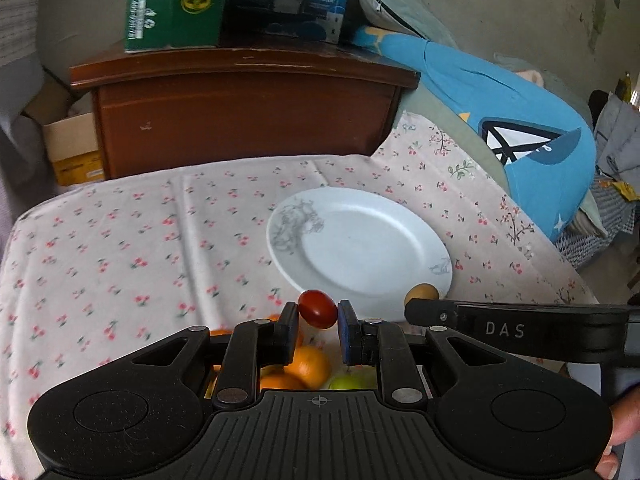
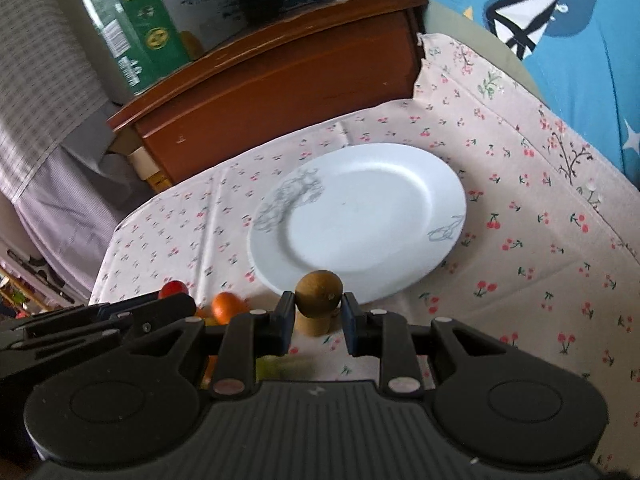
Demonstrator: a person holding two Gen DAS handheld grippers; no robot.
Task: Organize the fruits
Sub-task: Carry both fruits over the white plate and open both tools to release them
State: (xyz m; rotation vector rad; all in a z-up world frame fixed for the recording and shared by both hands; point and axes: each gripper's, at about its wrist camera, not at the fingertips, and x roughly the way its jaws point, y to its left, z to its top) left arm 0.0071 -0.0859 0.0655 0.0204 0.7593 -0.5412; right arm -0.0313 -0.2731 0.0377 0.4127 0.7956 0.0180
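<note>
Jaws clamp tomato (image 1: 318,309); other jaws clamp kiwi (image 2: 319,294).

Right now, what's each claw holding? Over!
Left gripper shut on red tomato. Right gripper shut on brown kiwi. White plate just ahead, bare. Nothing in the way.

Support surface: flat top covered by a pale pink cloth with small red cherry print (image 1: 120,248), creased by fold lines. Directly on it: round white ceramic plate with grey floral marks on its rim (image 1: 288,224), sitting toward the far right of the cloth; nothing on the plate. At the near edge, partly hidden: a cluster of round orange fruits (image 1: 310,364) with a yellow-green fruit (image 1: 352,380) just beside them. Can't tell whether they sit on the cloth itself or in a container.
</note>
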